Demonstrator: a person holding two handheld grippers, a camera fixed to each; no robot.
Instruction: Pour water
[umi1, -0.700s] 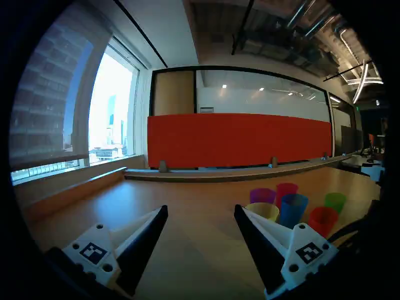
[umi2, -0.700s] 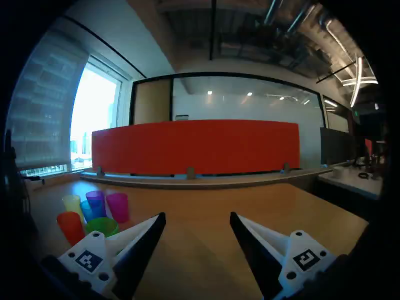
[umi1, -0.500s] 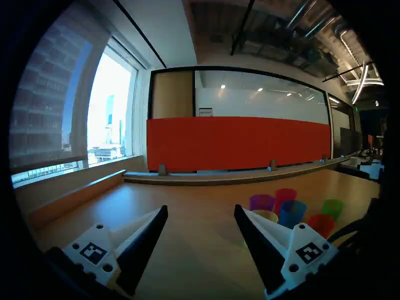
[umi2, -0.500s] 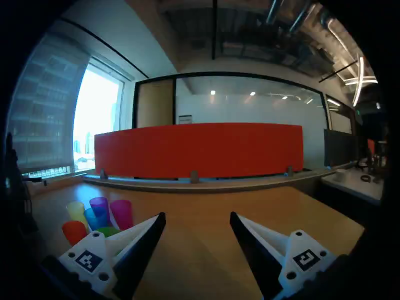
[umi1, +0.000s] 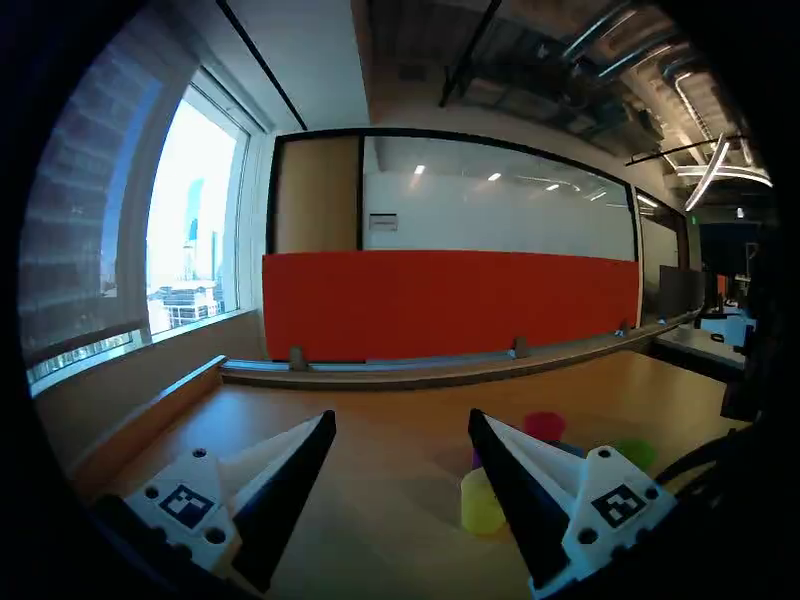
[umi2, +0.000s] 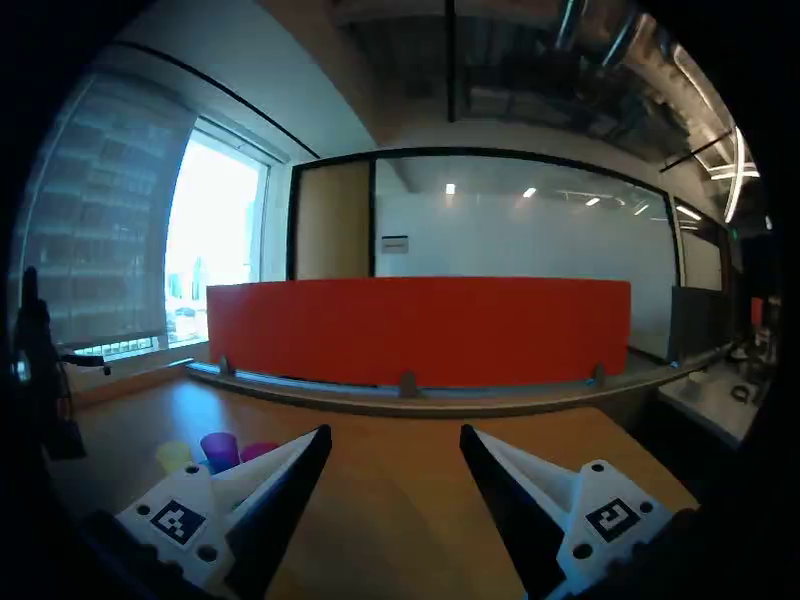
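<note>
Held the left gripper (umi1: 400, 420) with jaws spread wide and pinching nothing; saw only bare wooden table (umi1: 380, 400) through the gap. Held the right gripper (umi2: 395, 432) the same way, jaws apart and empty, over the same tabletop.

Found the task's things, a cluster of coloured cups, low on the table and near at hand. In the left gripper view, spotted a yellow cup (umi1: 480, 500) just beside the inner edge of the finger on the right of the view and partly hidden behind it, with a magenta cup (umi1: 545, 425) and a green cup (umi1: 635, 452) peeking above that finger farther back. In the right gripper view, made out the tops of the yellow cup, a purple cup (umi2: 218, 447) and the magenta cup just above the finger on the left of the view. Could not tell whether any cup held water: too little of each in sight.

Beyond the cups, noted a red partition (umi1: 450, 305) along the table's far edge and a bright window (umi1: 190, 260) off to the left.

Judged the task barely begun: nothing gripped, nothing lifted, nothing tilted. Left to do, by that reading: close on a cup, raise it, bring it over another, tip it, set it back down.
</note>
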